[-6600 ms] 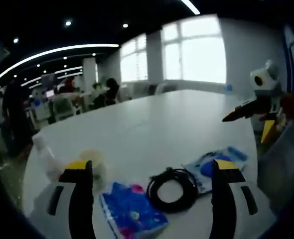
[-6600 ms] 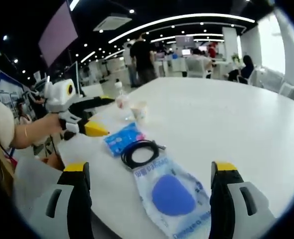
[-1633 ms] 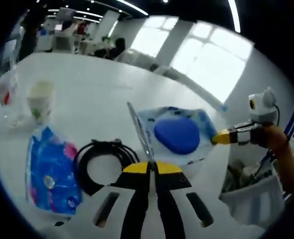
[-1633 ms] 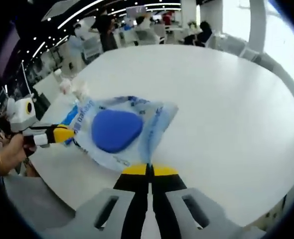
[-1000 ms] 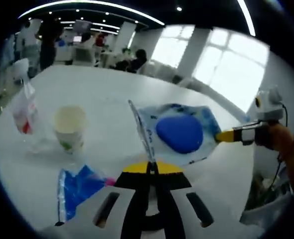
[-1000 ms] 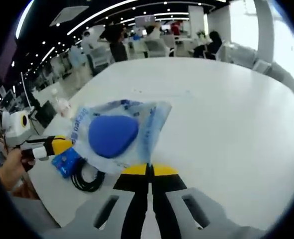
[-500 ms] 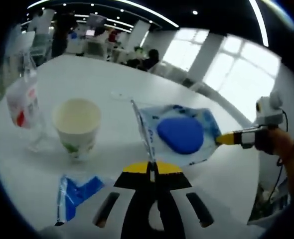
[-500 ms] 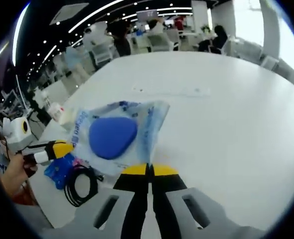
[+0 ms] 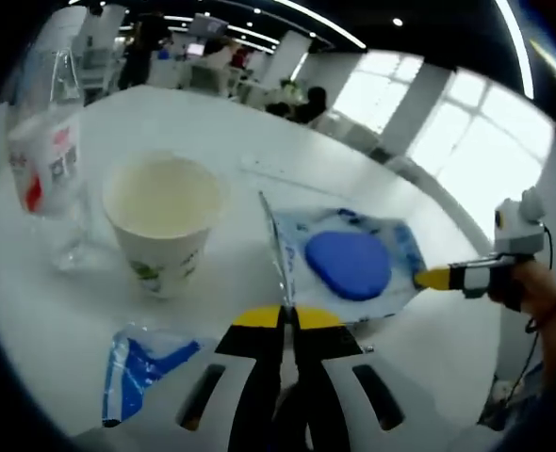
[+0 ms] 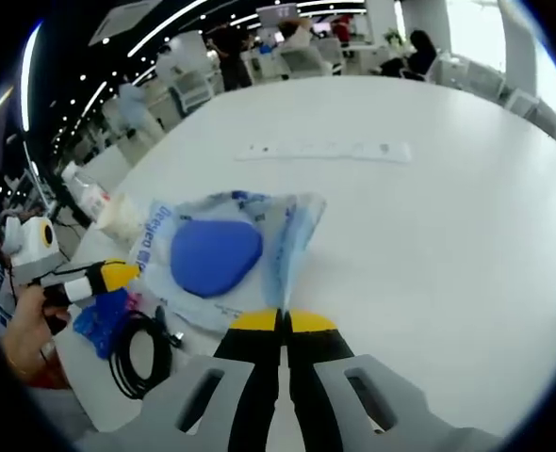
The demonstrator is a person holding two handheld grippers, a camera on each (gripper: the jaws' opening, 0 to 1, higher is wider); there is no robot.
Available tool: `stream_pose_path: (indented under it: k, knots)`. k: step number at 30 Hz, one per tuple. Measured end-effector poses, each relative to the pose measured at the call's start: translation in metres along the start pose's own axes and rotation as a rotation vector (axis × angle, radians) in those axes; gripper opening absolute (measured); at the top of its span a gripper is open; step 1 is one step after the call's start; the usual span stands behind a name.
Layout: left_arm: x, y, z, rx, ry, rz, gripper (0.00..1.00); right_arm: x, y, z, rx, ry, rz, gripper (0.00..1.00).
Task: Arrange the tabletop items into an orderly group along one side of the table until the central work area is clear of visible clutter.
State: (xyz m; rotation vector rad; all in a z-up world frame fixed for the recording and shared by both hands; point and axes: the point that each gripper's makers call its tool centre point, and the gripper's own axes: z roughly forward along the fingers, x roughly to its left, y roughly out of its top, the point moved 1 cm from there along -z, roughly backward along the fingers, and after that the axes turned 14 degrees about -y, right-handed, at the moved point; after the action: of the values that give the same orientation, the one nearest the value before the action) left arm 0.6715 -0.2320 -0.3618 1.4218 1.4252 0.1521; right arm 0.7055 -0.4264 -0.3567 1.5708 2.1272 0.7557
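left gripper view, both grippers (image 9: 285,315) (image 10: 280,320) clamped on blue pouch (image 9: 349,265), paper cup (image 9: 164,221) beside

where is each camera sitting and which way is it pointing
Left gripper view: rides on the left tool, looking along its shut jaws across the white table at the clear bag with a blue pad, paper cup and bottle; the person's other hand shows.
Right gripper view: rides on the right tool, facing the same bag from the opposite edge, with the black cable nearby; the person's hand shows.
Shared: the bag, pinched by both tools, and the table.
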Motion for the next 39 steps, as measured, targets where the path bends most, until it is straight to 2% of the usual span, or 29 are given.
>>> stream_pose_path:
  k: [11,15,24,39]
  knots:
    - [0.009,-0.006,0.008,-0.004,0.043,-0.019,0.01,0.0,-0.006,0.014,0.029,0.019,0.01,0.02]
    - [0.012,-0.005,0.008,-0.03,0.058,-0.049,0.01,0.001,-0.008,0.018,0.032,0.012,-0.001,0.02]
    - [0.016,-0.002,0.008,-0.072,0.096,-0.094,0.01,0.002,-0.005,0.023,0.002,0.015,-0.004,0.03]
    - [0.018,-0.002,0.009,-0.106,0.108,-0.156,0.02,0.001,-0.008,0.027,-0.034,-0.008,-0.038,0.04]
